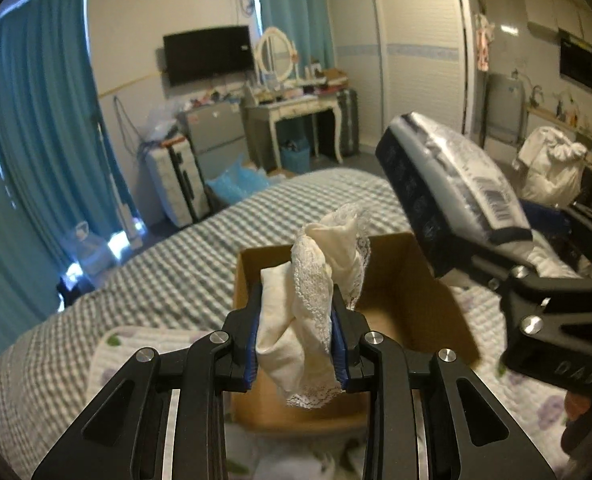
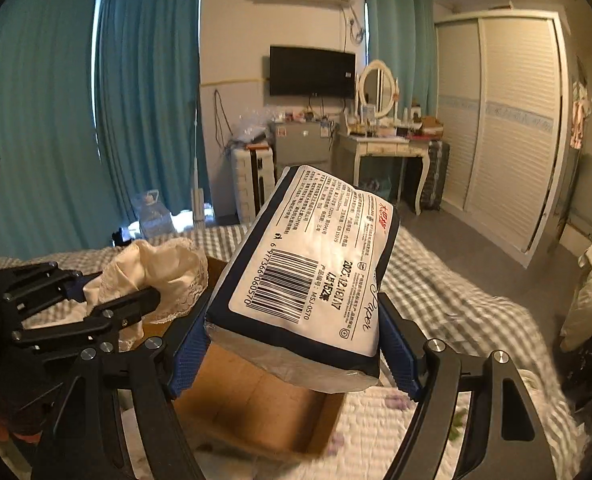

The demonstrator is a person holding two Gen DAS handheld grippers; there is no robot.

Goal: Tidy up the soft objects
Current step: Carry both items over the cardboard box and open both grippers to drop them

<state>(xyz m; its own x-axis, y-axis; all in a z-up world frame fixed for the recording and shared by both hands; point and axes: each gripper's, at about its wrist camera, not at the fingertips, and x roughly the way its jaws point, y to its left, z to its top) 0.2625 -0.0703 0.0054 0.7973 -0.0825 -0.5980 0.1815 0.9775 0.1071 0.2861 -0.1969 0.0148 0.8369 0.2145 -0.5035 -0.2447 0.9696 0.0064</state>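
My left gripper [image 1: 297, 320] is shut on a cream lace-trimmed cloth [image 1: 319, 276] and holds it above an open cardboard box [image 1: 411, 292] on the bed. The cloth also shows in the right wrist view [image 2: 156, 276], with the left gripper [image 2: 96, 308] at the left. My right gripper [image 2: 296, 344] is shut on a tissue pack [image 2: 307, 264], white and navy with a barcode, held tilted above the box [image 2: 256, 404]. In the left wrist view the pack [image 1: 447, 184] and right gripper [image 1: 543, 292] hang over the box's right side.
The box sits on a floral quilt [image 1: 535, 396] over a grey checked bedspread [image 1: 156, 276]. Beyond the bed are teal curtains [image 2: 144, 92], a suitcase [image 1: 180, 184], a dressing table [image 1: 296, 108] and a wardrobe [image 2: 507, 120]. White clothing [image 1: 551, 164] lies at the right.
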